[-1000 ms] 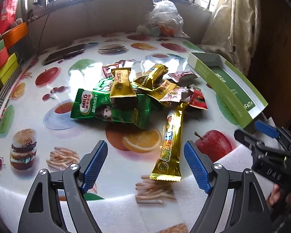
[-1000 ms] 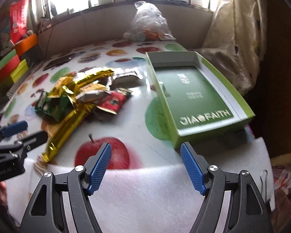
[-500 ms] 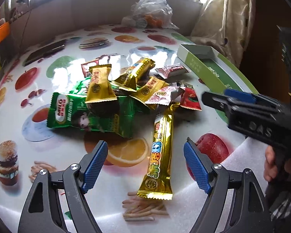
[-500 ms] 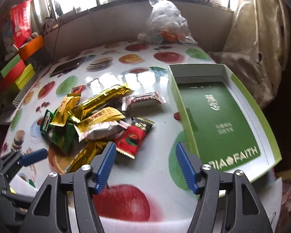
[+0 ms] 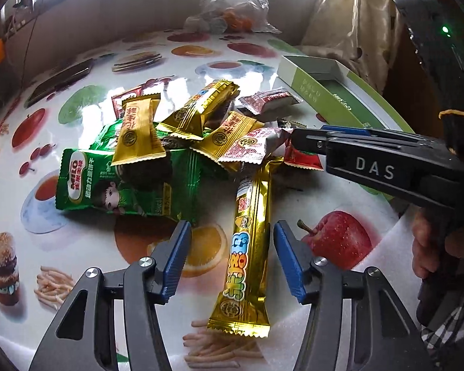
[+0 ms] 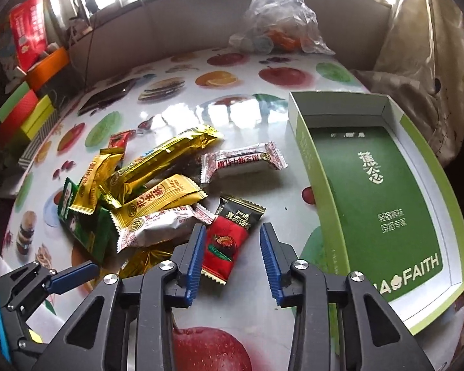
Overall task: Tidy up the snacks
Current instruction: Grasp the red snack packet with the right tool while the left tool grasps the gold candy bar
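A heap of snack packets lies on the fruit-print table. My left gripper (image 5: pixel 230 244) straddles a long gold bar (image 5: pixel 247 247); its jaws are closing, and the blue pads stand clear of the wrapper on both sides. My right gripper (image 6: pixel 232 247) hovers over a red-and-black packet (image 6: pixel 229 238); its jaws are closing too, with the left pad near the packet's edge and a gap on the right. A green Milo pack (image 5: pixel 117 182), gold candies (image 5: pixel 139 130) and white-red packets (image 6: pixel 244 162) make up the heap. The right gripper (image 5: pixel 312 143) also reaches in from the right in the left wrist view.
An open green box (image 6: pixel 371 185) with white rim sits right of the heap. A clear plastic bag (image 6: pixel 278 27) stands at the table's far edge, and a dark phone (image 5: pixel 58 80) lies far left. Coloured boxes (image 6: pixel 24 114) are stacked off the table's left. White foam (image 5: pixel 386 247) covers the near edge.
Both grippers have narrowed their jaws and come closer to the heap. The right one swung left from in front of the green box to above the red-and-black packet.
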A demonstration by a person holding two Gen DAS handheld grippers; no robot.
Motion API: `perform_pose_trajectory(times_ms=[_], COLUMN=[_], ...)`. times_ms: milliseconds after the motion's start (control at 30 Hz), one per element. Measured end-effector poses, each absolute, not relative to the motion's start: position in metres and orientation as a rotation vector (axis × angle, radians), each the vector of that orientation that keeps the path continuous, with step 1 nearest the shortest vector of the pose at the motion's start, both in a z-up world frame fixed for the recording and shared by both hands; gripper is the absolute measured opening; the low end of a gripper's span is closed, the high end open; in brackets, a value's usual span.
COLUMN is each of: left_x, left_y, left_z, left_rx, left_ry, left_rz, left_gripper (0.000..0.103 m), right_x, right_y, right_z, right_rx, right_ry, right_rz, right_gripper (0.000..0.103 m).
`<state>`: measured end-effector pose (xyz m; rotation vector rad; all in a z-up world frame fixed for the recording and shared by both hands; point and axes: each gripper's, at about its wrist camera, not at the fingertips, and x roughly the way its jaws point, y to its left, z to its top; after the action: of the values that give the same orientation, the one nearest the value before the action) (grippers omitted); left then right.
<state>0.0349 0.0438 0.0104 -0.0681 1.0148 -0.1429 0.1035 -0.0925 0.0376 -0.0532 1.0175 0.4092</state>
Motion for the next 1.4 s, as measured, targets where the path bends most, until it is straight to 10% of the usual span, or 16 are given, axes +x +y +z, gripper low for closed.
perform_pose_trajectory(times_ms=[467, 600, 967, 1400], left_x=[0.042, 0.041, 0.037, 0.028], left_y=[0.04, 0.042, 0.045, 0.046], left_z=[0.01, 0.01, 0.013, 0.026], left_rx=[-0.067, -0.07, -0.097, -0.106], left_ry=[1.016, 1.014, 1.012, 0.982], left_rz=[-0.127, -0.13, -0.138, -0.153], left_gripper=[0.056, 0.036, 0.028, 0.024], right_x=[0.119, 0.117, 0.111, 0.091], right_y=[-0.091, -0.088, -0.089, -0.106], right_z=[0.026, 0.026, 0.032, 0.044], right_rx=[-0.005, -0.034, -0.04, 0.012], right_ry=[1.048, 1.035, 1.002, 0.97], right_rz=[0.401, 0.398, 0.404, 0.428], right_gripper=[0.035, 0.036, 0.007, 0.003])
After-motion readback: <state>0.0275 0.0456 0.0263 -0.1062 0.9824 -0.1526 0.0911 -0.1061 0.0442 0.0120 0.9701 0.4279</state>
